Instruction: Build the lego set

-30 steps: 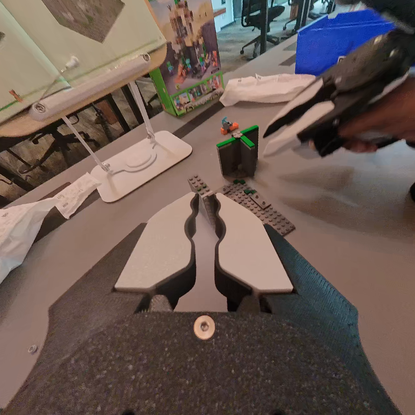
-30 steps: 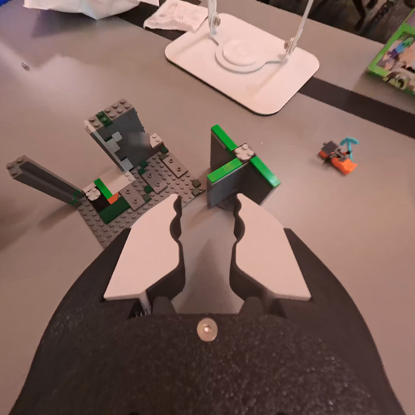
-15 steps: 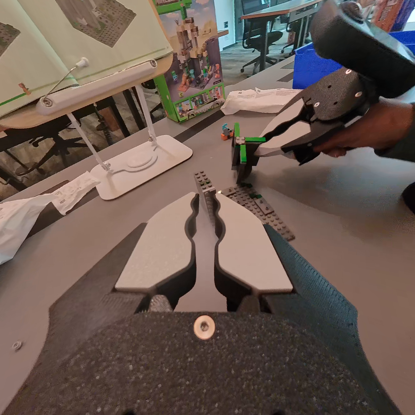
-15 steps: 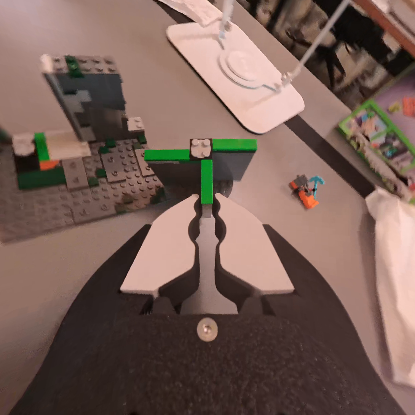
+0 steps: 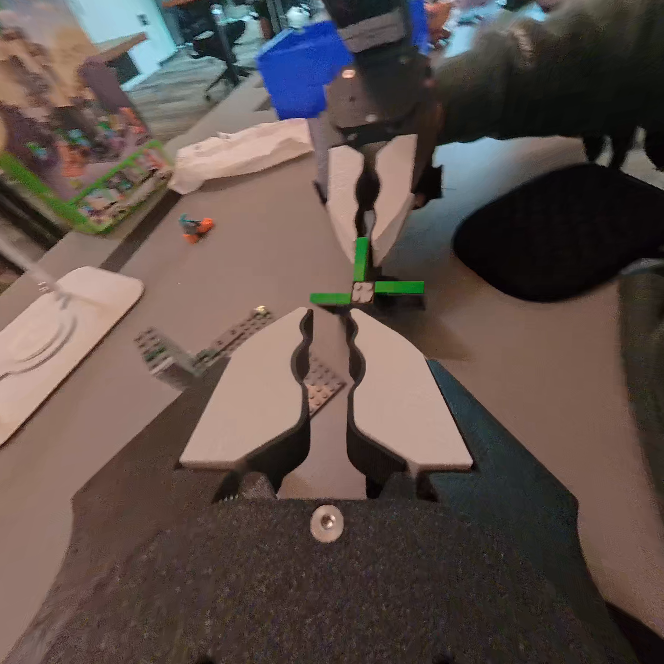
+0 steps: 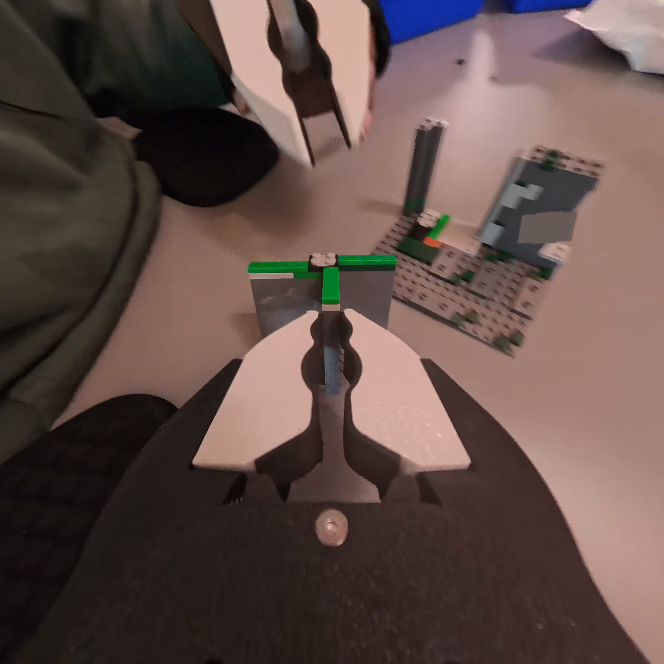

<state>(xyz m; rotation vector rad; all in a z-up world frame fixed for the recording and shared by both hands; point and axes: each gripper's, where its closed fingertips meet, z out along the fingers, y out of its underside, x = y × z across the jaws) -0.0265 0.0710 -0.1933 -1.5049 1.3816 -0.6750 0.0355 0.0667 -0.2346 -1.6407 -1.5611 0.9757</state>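
Note:
My right gripper [image 6: 330, 312] is shut on one green-topped arm of a cross-shaped grey wall piece [image 6: 287, 298] and holds it upright above the table. In the left wrist view this piece [image 5: 363, 293] hangs just beyond my left gripper [image 5: 328, 316], which is slightly open and empty, with the right gripper [image 5: 363, 244] facing it. The left gripper's fingers [image 6: 258, 64] show at the top of the right wrist view. The grey baseplate [image 6: 467, 298] lies to the right with a grey wall [image 6: 531, 194] and a dark column [image 6: 424, 165] on it. It also shows under my left fingers [image 5: 323, 384].
A small orange and teal figure [image 5: 196, 228], the set's box [image 5: 72, 143], white bags [image 5: 244, 151] and a blue bin [image 5: 301, 82] lie farther back. A white stand base [image 5: 54, 334] is at left. A person's dark sleeve [image 6: 54, 179] fills the left side. Spacing between my two grippers at the tips: around 8 centimetres.
The right gripper closed on the cross piece, lifted it and swung round with it to face the left gripper. The left gripper moved right towards it and its jaws parted a little.

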